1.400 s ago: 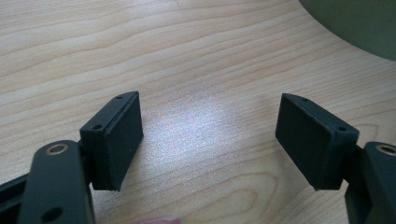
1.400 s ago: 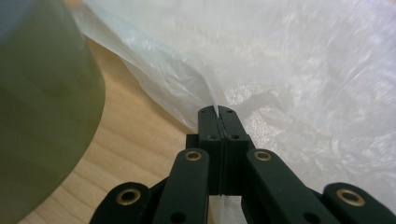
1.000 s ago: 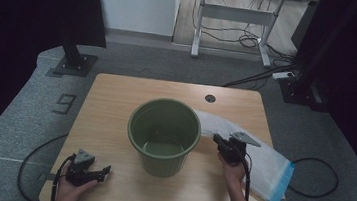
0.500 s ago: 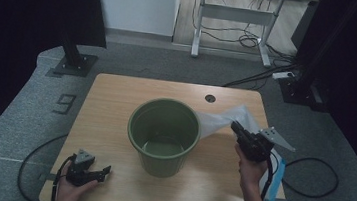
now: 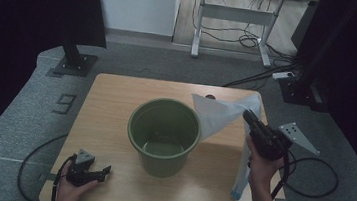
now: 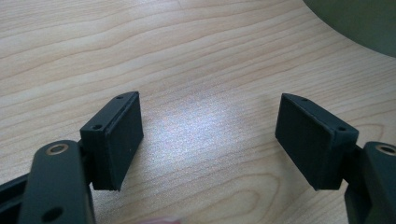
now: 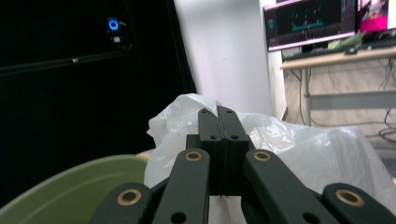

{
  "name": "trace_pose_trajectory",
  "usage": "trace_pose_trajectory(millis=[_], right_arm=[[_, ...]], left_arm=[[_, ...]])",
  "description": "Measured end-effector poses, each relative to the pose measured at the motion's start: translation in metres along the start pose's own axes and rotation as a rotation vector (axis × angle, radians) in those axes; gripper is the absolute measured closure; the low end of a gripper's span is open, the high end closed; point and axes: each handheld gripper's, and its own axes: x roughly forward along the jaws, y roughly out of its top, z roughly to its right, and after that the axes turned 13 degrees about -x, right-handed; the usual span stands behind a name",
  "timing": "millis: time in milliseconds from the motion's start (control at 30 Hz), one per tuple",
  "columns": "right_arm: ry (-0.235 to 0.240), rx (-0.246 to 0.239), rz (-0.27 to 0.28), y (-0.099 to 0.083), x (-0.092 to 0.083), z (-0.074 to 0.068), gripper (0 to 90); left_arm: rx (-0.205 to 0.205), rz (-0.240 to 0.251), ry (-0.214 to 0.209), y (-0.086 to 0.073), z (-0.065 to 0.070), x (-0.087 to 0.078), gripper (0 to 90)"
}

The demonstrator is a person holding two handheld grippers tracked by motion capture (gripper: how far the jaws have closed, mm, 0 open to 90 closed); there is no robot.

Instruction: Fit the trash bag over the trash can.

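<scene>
Lift-off at the right side of the light wooden table (image 5: 116, 99): the right gripper (image 5: 248, 116), its jaws pressed together on a fold of the translucent white plastic bag with a blue bottom edge (image 5: 220, 116), has carried the bag up off the tabletop, where it lay flat a second ago. The bag now hangs in the air just right of the round green plastic bucket (image 5: 164, 134) standing mid-table. Its long axis runs from the pinched top, far and high, down to the blue edge (image 5: 235, 193) near the table's near right corner, while a loose flap points left toward the bucket's rim. That likely sets up lining the bucket with the bag. The left gripper (image 5: 103, 173) rests at the near left of the table, jaws apart and empty.
</scene>
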Motion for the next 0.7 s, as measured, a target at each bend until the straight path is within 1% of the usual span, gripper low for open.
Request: trace_pose_trajectory(millis=[33, 67, 133, 167, 200, 233, 267, 333, 400, 500, 700], right_arm=[[-0.004, 0.000, 0.017, 0.005, -0.001, 0.000, 89.0], [-0.009, 0.004, 0.045, 0.014, -0.003, -0.001, 89.0], [-0.008, 0.004, 0.054, 0.018, -0.004, -0.001, 89.0], [-0.011, 0.001, 0.067, 0.022, -0.005, -0.002, 89.0], [-0.014, -0.004, 0.097, 0.031, -0.008, -0.005, 89.0], [-0.014, -0.004, 0.097, 0.031, -0.008, -0.005, 89.0], [-0.012, -0.008, 0.119, 0.037, -0.011, -0.009, 89.0], [-0.010, -0.008, 0.130, 0.039, -0.011, -0.011, 89.0], [-0.007, -0.014, 0.158, 0.045, -0.013, -0.016, 89.0], [-0.011, -0.035, 0.183, 0.053, -0.013, -0.025, 89.0], [0.023, -0.046, 0.217, 0.066, -0.007, -0.042, 89.0]], left_arm=[[0.000, 0.000, 0.000, 0.000, 0.000, 0.000, 23.0], [0.000, 0.000, 0.000, 0.000, 0.000, 0.000, 23.0], [0.000, 0.000, 0.000, 0.000, 0.000, 0.000, 23.0], [0.000, -0.001, 0.000, 0.000, 0.000, 0.000, 23.0], [0.000, -0.001, -0.001, 0.000, 0.000, 0.000, 22.9], [0.000, 0.000, -0.001, 0.000, 0.000, 0.000, 22.9], [0.000, -0.001, -0.001, 0.000, 0.000, 0.000, 22.9], [-0.001, -0.001, -0.001, 0.000, 0.000, 0.000, 22.9], [-0.001, -0.001, -0.003, 0.000, 0.000, 0.000, 22.9], [-0.001, -0.002, -0.003, 0.000, 0.000, 0.000, 22.9], [-0.002, -0.002, -0.006, 0.000, -0.001, 0.000, 22.7]])
